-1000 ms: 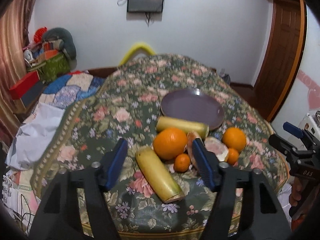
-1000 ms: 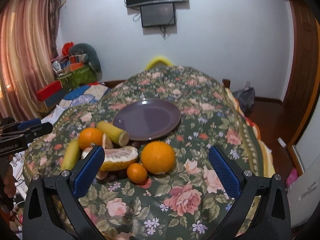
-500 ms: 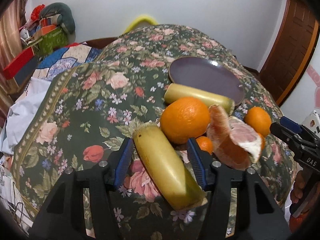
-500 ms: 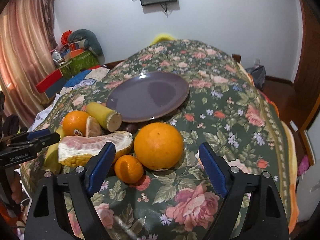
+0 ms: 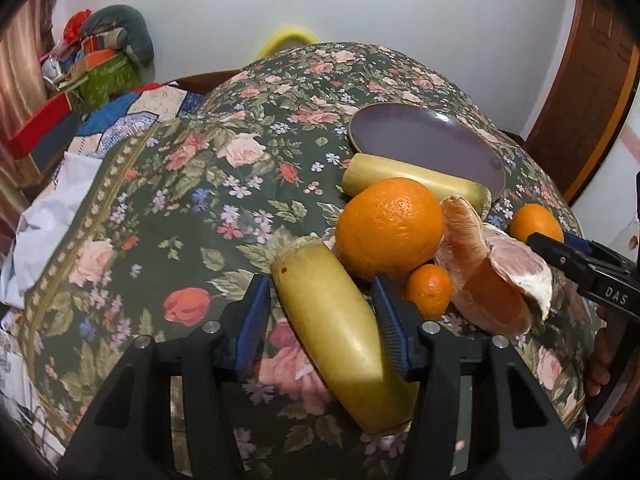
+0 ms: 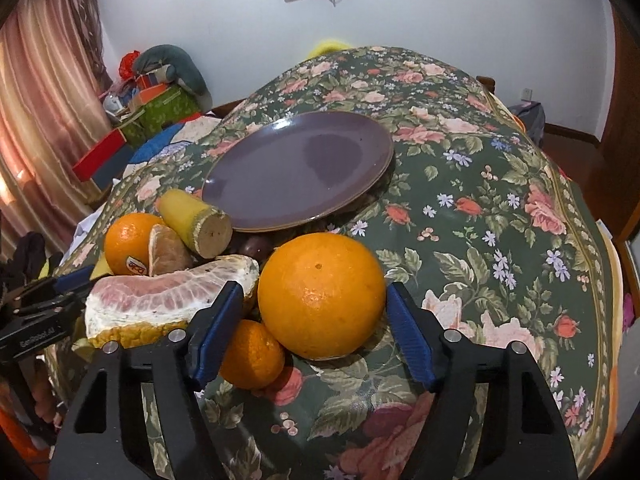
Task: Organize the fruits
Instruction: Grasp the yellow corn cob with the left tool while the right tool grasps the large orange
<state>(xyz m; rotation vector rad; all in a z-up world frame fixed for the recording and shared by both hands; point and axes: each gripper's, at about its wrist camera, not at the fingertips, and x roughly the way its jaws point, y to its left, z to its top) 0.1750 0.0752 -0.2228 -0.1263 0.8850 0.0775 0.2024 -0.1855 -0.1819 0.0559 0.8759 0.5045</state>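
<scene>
Fruit lies clustered on a floral tablecloth in front of an empty purple plate (image 5: 424, 148) (image 6: 304, 168). My left gripper (image 5: 320, 320) is open, its blue pads either side of a yellow-green fruit piece (image 5: 336, 328) with small gaps. My right gripper (image 6: 316, 320) is open around a large orange (image 6: 322, 296), pads close to its sides. Also here: a second large orange (image 5: 390, 228) (image 6: 130, 240), a second yellow piece (image 5: 412, 180) (image 6: 196, 222), peeled pomelo segments (image 5: 488, 276) (image 6: 168, 300), and a small mandarin (image 5: 430, 290) (image 6: 252, 354).
The floral-clothed table (image 6: 480, 220) curves away to edges on all sides. Boxes and clutter (image 5: 80, 92) sit at the far left by a curtain. A wooden door (image 5: 592, 92) stands at the right. The other gripper shows at each view's edge (image 5: 588, 268) (image 6: 40, 308).
Both grippers have moved forward and down to the fruit and narrowed: the left now straddles the yellow-green piece, the right straddles the large orange. The fruit has not moved.
</scene>
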